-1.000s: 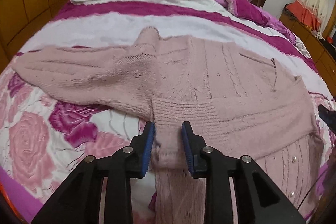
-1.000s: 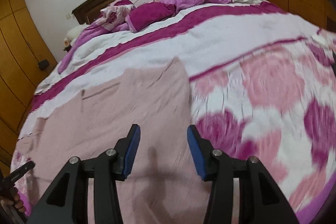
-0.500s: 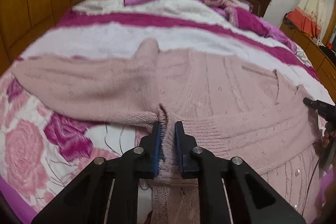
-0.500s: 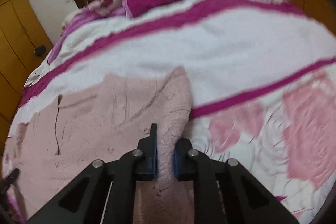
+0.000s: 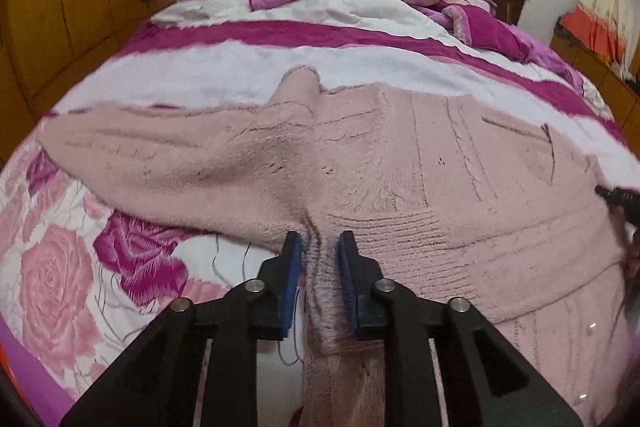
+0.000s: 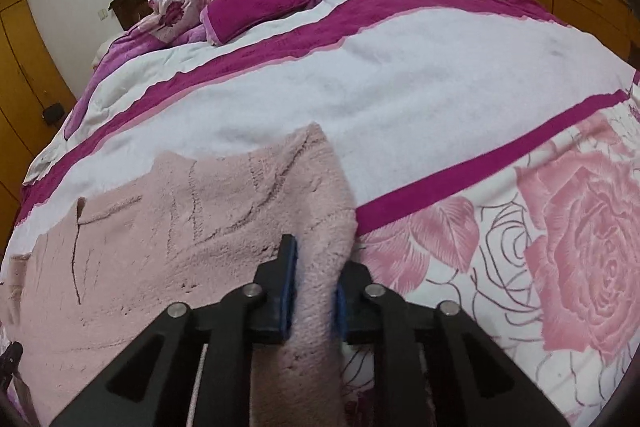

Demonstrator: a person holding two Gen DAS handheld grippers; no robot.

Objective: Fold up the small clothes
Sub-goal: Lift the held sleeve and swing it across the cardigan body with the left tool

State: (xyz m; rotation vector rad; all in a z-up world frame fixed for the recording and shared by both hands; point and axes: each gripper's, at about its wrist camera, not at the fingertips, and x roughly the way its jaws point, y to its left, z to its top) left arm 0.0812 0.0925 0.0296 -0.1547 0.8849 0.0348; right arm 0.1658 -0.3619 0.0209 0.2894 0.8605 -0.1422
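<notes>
A pink knitted cardigan (image 5: pixel 400 179) is laid flat across the bed (image 6: pixel 420 75), body on the white band of the cover, one sleeve extended toward the bed's left edge, hem at the near edge. The left gripper (image 5: pixel 319 259) is clamped on a bunched ridge of the ribbed hem, and the right gripper (image 6: pixel 314 267) is clamped on the opposite hem corner. For a clean fold, it is judged that both corners should be lifted level and together, the knit kept taut between them, and the hem laid squarely over the far part.
</notes>
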